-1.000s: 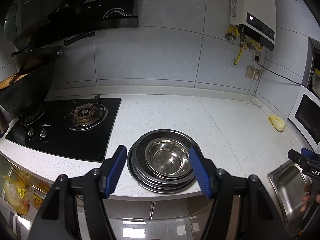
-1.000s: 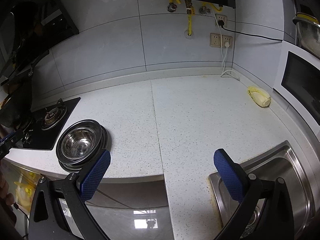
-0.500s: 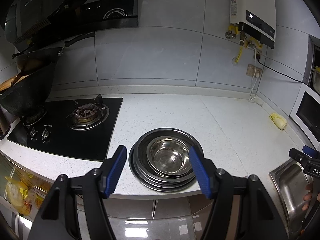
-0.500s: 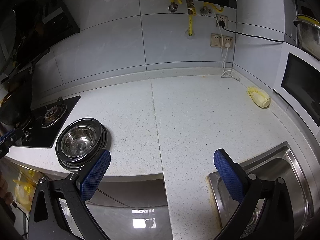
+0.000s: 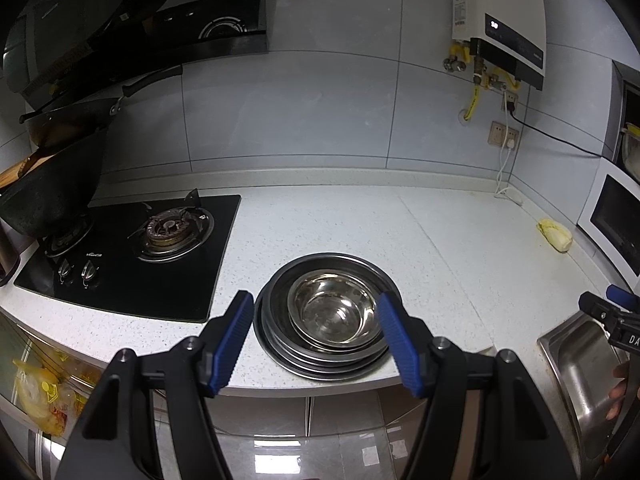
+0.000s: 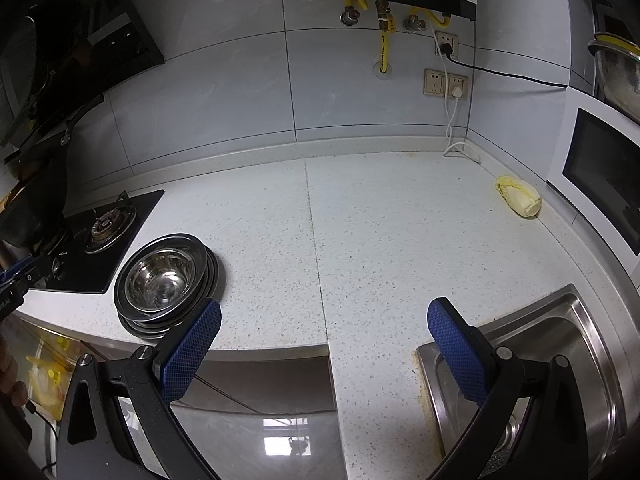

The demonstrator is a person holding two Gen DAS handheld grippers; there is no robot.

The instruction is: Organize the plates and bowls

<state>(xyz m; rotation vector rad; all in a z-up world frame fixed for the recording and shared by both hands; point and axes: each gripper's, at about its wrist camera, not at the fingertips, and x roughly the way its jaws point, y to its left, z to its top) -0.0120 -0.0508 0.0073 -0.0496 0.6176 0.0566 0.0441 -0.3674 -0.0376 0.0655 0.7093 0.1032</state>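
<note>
Bowls (image 5: 334, 312) are nested on stacked plates (image 5: 280, 354) at the counter's (image 5: 440, 248) front edge, beside the stove (image 5: 132, 252). Both the left gripper (image 5: 316, 340) and right gripper (image 6: 324, 350) are held wide open, empty. A clumsy nudge could tip the stack off the edge.

White letters "DA" on the right gripper (image 5: 624, 322), other print too small to read
</note>
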